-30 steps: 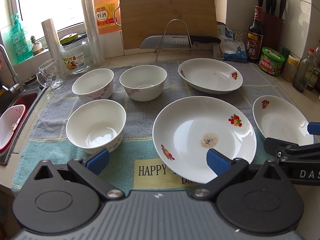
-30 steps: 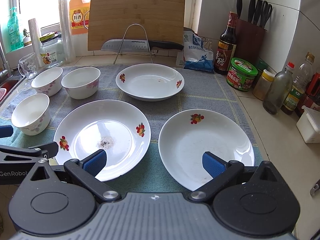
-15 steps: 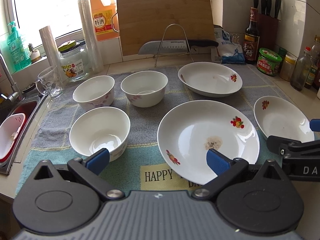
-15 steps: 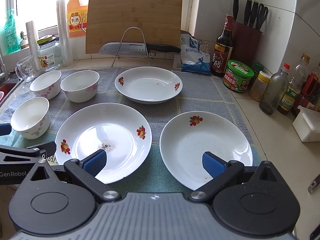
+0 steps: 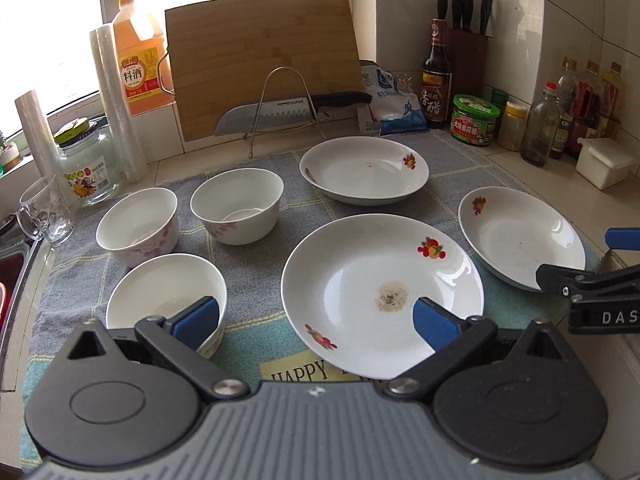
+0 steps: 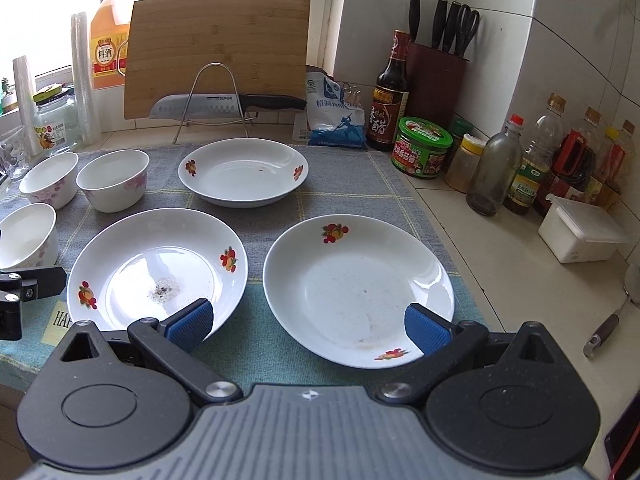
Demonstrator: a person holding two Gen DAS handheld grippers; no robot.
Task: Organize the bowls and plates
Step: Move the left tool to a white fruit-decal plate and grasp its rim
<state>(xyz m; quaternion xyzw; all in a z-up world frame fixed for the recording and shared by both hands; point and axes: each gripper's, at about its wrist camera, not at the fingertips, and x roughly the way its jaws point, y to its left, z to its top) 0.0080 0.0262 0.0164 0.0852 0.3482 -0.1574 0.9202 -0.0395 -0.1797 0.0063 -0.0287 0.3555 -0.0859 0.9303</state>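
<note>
Both the left gripper [image 5: 316, 318] and the right gripper [image 6: 307, 324] are wide apart and hold nothing. Three plates and three bowls sit on the towel [image 6: 356, 184]. The middle plate [image 5: 382, 294] has a gray spot, maybe crumbs.

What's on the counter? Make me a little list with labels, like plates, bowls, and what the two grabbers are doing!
plates: three white ones with fruit pictures: middle plate, right plate, back plate
dirty spot: brown speckled patch in the middle plate
bowls: three white ones on the left, near bowl, two behind it
stacked: nothing yet, all sit apart
underneath: towel
left gripper: open, holding nothing
right gripper: open, holding nothing
behind: cutting board, knife on a wire rack
</note>
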